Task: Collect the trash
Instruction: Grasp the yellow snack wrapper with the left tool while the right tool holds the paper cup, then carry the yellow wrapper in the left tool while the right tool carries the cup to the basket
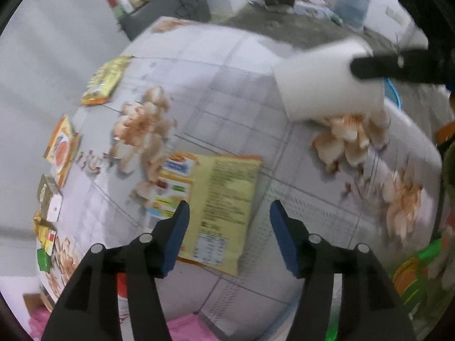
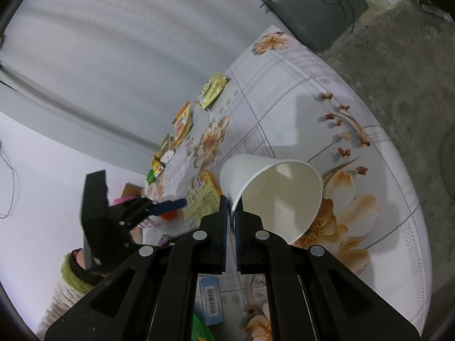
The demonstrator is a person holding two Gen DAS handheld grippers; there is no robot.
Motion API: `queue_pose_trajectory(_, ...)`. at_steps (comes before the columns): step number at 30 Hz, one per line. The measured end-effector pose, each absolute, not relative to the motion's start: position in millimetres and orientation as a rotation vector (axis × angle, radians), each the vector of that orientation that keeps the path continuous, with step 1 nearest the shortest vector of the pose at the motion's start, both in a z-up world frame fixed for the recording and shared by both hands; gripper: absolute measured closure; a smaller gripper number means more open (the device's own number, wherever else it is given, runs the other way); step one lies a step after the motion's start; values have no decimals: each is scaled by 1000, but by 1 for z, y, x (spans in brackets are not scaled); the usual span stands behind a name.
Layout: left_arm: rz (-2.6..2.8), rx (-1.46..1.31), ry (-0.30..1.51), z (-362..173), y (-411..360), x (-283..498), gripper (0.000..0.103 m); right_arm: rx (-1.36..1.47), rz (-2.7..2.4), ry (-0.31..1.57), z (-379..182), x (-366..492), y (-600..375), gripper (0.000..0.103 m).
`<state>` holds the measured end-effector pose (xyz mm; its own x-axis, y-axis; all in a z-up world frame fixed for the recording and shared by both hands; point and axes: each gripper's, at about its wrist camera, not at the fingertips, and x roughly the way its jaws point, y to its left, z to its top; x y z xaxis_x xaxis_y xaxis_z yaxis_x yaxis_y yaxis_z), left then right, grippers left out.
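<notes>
My right gripper [image 2: 232, 213] is shut on the rim of a white paper cup [image 2: 273, 190] and holds it tilted above the flowered tablecloth [image 2: 284, 85]. The cup [image 1: 327, 82] and the right gripper's fingers [image 1: 378, 66] also show at the upper right of the left wrist view. My left gripper [image 1: 229, 213] is open and empty, just above a flat yellow snack wrapper [image 1: 216, 201] lying on the table. The left gripper [image 2: 170, 203] shows in the right wrist view, over the same wrapper [image 2: 199, 199].
Several more wrappers and small boxes lie along the table's far edge: a yellow packet [image 1: 105, 82], an orange box [image 1: 61, 150], small packets [image 1: 47, 227]. A green packet [image 1: 412, 272] lies at the right edge. A blue barcoded box [image 2: 212, 301] sits under my right gripper. A grey cabinet [image 2: 318, 8] stands beyond the table.
</notes>
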<state>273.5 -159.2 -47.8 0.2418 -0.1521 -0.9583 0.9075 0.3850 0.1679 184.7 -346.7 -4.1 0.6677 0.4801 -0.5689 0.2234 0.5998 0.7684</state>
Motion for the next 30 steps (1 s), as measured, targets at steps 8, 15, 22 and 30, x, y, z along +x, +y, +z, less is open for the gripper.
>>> queue_pose_trajectory(8,-879,726,1185,-66,-153,300,48,950,177,860,-6,184,-347,98)
queue_pose_trajectory(15,-905,690,1162,-62,-148,312,74,959,178,857,-9,184,-347,98)
queue_pose_trajectory(22,-936,700,1144,-61,-154,304,94,967,175,854,-9,184,-346,98)
queue_pose_trajectory(30,-922,668,1128,-48,-148,294,101,970,184,841,-5,183,-347,99)
